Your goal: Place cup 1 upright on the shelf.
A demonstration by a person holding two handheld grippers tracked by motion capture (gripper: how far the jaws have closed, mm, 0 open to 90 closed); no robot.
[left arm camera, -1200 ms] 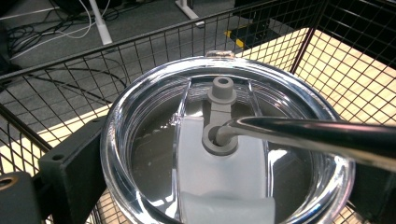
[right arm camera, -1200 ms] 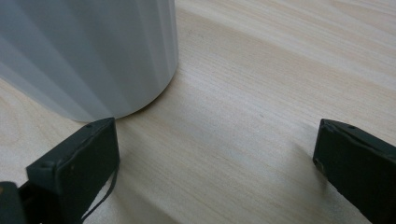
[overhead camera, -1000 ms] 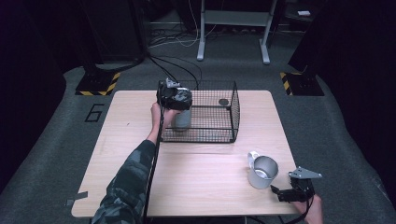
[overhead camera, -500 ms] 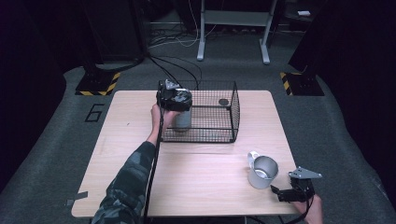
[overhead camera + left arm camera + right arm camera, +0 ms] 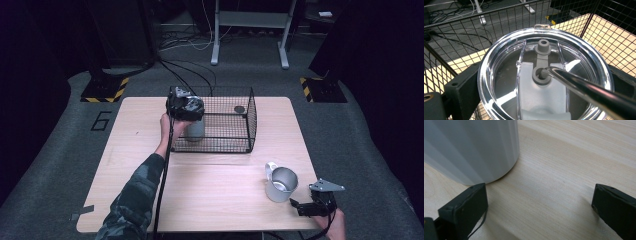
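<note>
Overhead light falls on the counter [image 5: 210, 175] while the surroundings stay dim. Glare streaks the clear lid [image 5: 544, 75]; the close straw [image 5: 594, 92] blurs.

The wire basket [image 5: 220, 125] walled the lidded tumbler [image 5: 195, 131] on three sides, leaving open passage from above. A metal straw [image 5: 586, 91] crossed over the lid. Beside the basket, toward the person, bare table [image 5: 210, 185] lay free, except for the steel mug [image 5: 281, 184].

Left claw [image 5: 185, 106] raised on an outstretched arm — jaws clamped, right claw [image 5: 314, 205] low — jaws spread wide
</note>
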